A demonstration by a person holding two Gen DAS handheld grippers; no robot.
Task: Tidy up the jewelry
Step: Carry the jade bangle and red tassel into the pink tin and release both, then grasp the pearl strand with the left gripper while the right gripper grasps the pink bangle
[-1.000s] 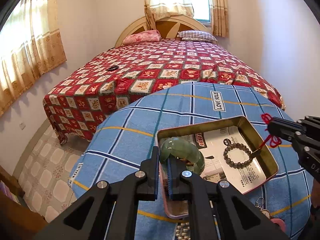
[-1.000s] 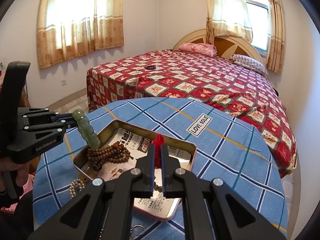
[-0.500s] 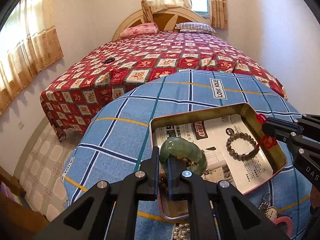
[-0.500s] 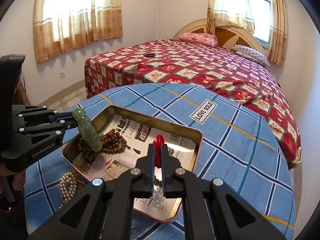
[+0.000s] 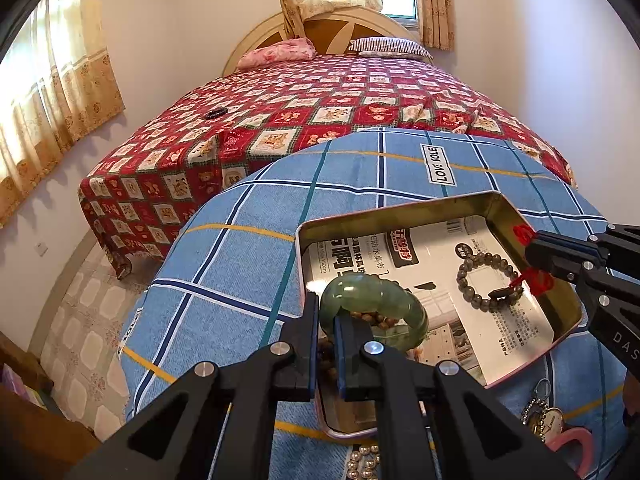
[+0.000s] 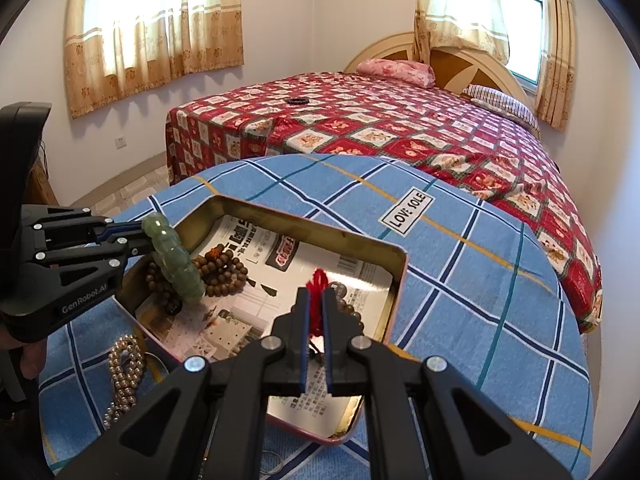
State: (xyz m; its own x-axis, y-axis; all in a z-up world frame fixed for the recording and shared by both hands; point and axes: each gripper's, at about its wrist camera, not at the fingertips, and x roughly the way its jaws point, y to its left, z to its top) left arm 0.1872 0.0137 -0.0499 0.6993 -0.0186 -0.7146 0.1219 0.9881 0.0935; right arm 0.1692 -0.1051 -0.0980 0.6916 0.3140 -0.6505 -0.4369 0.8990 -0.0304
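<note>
A gold metal tin (image 5: 400, 210) (image 6: 280, 216), lined with printed paper, sits on a round table with a blue plaid cloth. My left gripper (image 5: 327, 312) (image 6: 136, 238) is shut on a green jade bangle (image 5: 376, 306) (image 6: 172, 264) and holds it over the tin's left part, above brown wooden beads (image 6: 220, 270). My right gripper (image 6: 314, 304) (image 5: 530, 250) is shut on the red cord (image 6: 318, 280) (image 5: 538, 280) of a grey bead bracelet (image 5: 488, 278), which lies on the tin's paper at the right.
A pearl strand (image 6: 124, 368) (image 5: 362, 462) lies on the cloth just outside the tin's near edge. A keyring with a pink piece (image 5: 560, 432) lies at the right. A bed with a red patterned cover (image 5: 320, 112) stands right behind the table.
Both grippers have moved lower and closer over the tin. The bangle now hangs just above the brown beads, and the grey bracelet has settled onto the paper.
</note>
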